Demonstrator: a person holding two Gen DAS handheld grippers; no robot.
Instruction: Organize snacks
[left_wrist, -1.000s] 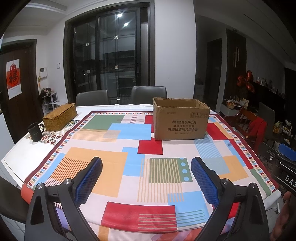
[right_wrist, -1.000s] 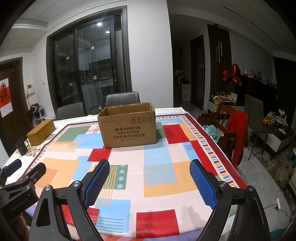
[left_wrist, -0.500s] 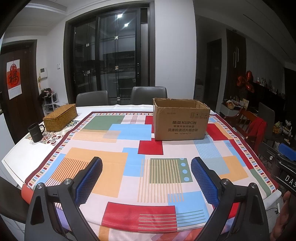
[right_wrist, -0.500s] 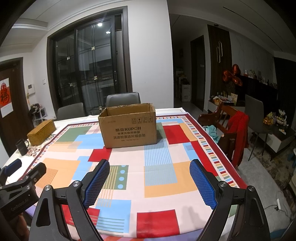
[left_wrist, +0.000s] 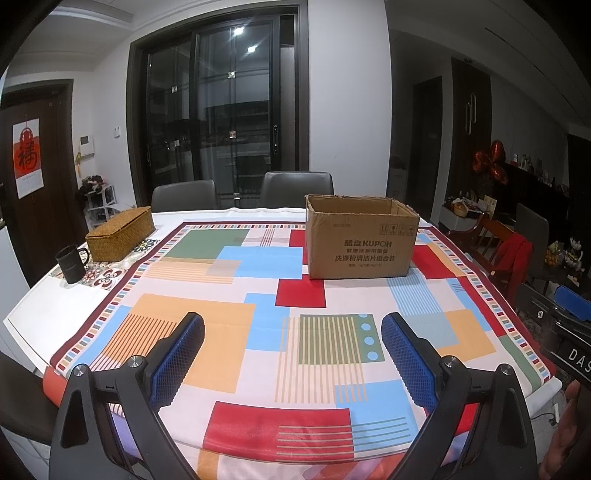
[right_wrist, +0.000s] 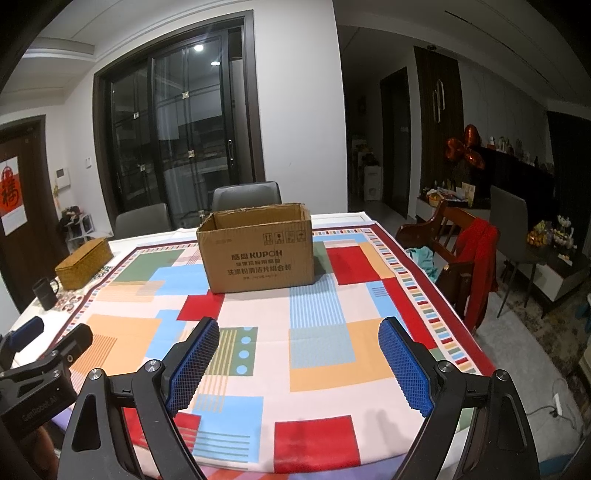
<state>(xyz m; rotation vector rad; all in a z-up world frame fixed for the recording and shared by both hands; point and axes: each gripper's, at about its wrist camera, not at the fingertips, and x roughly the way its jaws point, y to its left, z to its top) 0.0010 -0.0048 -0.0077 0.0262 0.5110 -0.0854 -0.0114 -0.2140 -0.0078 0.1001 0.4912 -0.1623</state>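
Both tongs spread wide, nothing between the blue pads. Left tongs (left_wrist: 291, 334) and right tongs (right_wrist: 299, 338) hover over the near edge of the table (left_wrist: 258, 387), angled down toward it, side by side. From the right wrist view the left tongs show at the far left edge; from the left wrist view a bit of the right tongs shows at the right edge.

Table carries a patterned cloth in red, blue, orange and green blocks. Box (left_wrist: 360, 238): open-top cardboard, upright, on the far half of the table, a bit right of centre in the left view, roughly centred in the right view. Well apart from both tongs. Can't see inside it from either view.

No snacks visible on the table.

Far left corner: woven basket (left_wrist: 120, 232), lid on, with a dark mug (left_wrist: 72, 264) just beside it, nearer the camera. Two grey chairs (left_wrist: 295, 188) behind the far edge. A wooden chair with a red garment (right_wrist: 478, 258) draped on it stands off the right side of the table.
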